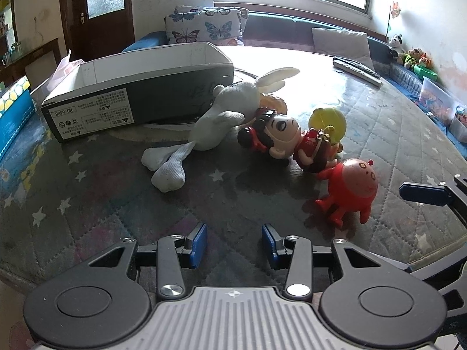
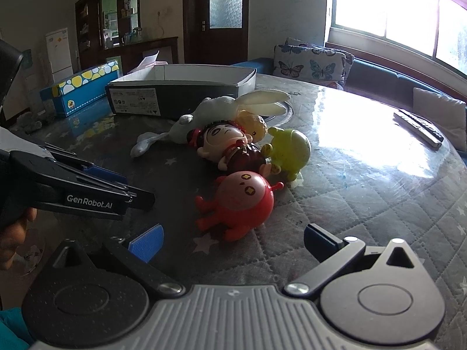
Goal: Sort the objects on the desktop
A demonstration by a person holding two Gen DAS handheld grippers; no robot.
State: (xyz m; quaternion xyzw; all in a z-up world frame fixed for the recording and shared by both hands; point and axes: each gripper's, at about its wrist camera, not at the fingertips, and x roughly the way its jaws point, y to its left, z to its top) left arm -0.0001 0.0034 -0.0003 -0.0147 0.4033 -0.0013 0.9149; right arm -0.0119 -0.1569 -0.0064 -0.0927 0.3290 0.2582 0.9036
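Note:
A pile of toys lies mid-table: a pale plush rabbit (image 1: 216, 122) (image 2: 210, 110), a big-headed doll in red (image 1: 280, 137) (image 2: 230, 145), a yellow-green round toy (image 1: 328, 121) (image 2: 289, 148), an orange toy (image 2: 254, 124) behind them, and a red round figure (image 1: 350, 189) (image 2: 242, 201) nearest. An open dark box (image 1: 140, 87) (image 2: 181, 90) stands behind the rabbit. My left gripper (image 1: 234, 245) is open and empty, short of the pile. My right gripper (image 2: 233, 245) is open and empty, just before the red figure.
A blue dotted carton (image 1: 14, 108) (image 2: 81, 87) stands at the table's left. Remote controls (image 1: 357, 71) (image 2: 418, 128) lie at the far right. The round quilted table (image 1: 102, 198) has a sofa with butterfly cushions (image 1: 204, 26) behind it.

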